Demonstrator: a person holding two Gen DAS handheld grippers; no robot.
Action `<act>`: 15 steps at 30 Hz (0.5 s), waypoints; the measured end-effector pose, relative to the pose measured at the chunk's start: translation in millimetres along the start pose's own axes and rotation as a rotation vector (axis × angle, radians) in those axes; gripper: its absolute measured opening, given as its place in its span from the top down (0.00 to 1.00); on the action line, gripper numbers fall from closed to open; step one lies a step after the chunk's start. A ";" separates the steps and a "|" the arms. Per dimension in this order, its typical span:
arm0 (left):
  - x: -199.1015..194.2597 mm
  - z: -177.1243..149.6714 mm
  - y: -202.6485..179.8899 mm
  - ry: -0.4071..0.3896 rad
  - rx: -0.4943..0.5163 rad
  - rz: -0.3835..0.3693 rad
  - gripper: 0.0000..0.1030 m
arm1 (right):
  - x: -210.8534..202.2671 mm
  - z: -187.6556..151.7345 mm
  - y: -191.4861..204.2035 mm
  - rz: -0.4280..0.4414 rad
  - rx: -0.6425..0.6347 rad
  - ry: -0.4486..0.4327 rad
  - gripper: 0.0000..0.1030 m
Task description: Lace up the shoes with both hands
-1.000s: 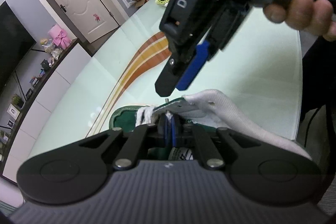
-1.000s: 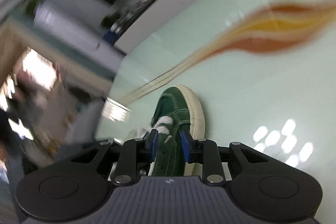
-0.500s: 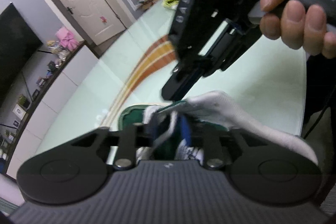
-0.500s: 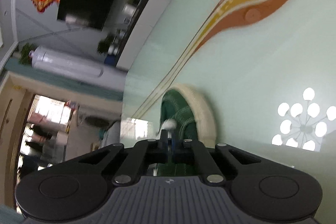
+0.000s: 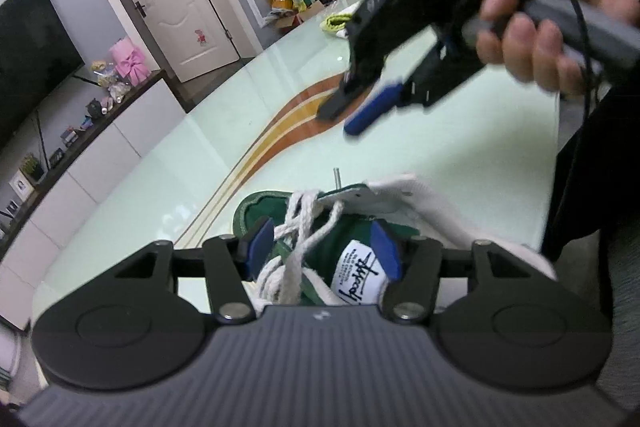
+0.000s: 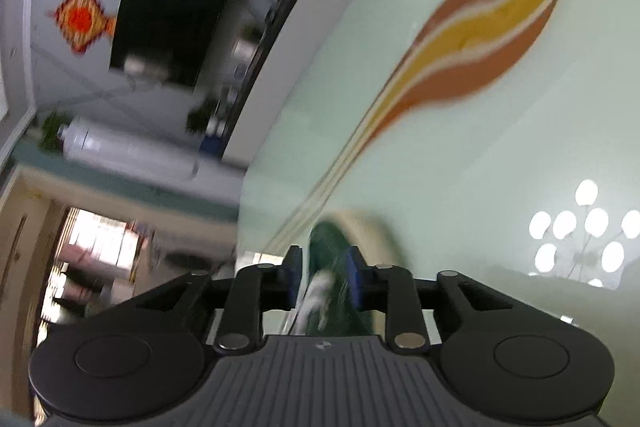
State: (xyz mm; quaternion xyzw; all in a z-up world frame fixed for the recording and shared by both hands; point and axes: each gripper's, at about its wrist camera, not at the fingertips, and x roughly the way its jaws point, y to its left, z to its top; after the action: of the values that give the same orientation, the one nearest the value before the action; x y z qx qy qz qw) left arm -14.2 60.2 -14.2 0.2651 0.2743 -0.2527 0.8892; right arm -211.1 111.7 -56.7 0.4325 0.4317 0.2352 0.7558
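R gripper [image 5: 352,115] hangs above shoe [image 5: 320,243]; table [image 5: 160,167] bare nearby.

The right wrist view is motion-blurred throughout. There the green suede shoe with a cream sole [image 6: 340,247] and its white cotton lace [image 6: 318,291] are smeared; only the toe shows. In the left wrist view, the left tool [image 5: 324,253] body hides the shoe's forepart, and the tongue label text is illegible.

Green shoe [image 5: 280,223] – white laces [image 5: 304,227] – blue-padded tools.
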 end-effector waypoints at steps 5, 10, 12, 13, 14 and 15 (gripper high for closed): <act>-11.8 -2.5 1.1 -0.040 -0.050 -0.059 0.45 | 16.4 -10.3 2.7 -0.024 0.012 0.041 0.72; -0.4 -9.6 -7.6 -0.002 -0.064 -0.146 0.46 | 20.3 -12.7 -0.7 -0.030 0.061 0.019 0.97; 10.0 -12.8 -9.6 0.033 -0.066 -0.164 0.46 | 20.6 -12.6 -0.7 -0.031 0.054 0.006 0.98; 15.2 -13.7 -7.0 0.042 -0.076 -0.169 0.46 | 17.6 -13.6 -1.7 -0.032 0.056 -0.008 0.98; 18.0 -14.2 -4.3 0.046 -0.086 -0.170 0.46 | 14.7 -13.9 -3.2 -0.029 0.069 -0.023 0.98; 20.1 -14.8 -2.0 0.051 -0.094 -0.169 0.46 | 10.5 -14.4 -4.2 -0.022 0.086 -0.050 0.98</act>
State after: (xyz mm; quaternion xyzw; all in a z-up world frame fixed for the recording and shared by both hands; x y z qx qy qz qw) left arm -6.1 61.6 -37.9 0.2053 0.3297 -0.3071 0.8688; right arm -218.1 123.7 -68.6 0.4655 0.4270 0.1972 0.7498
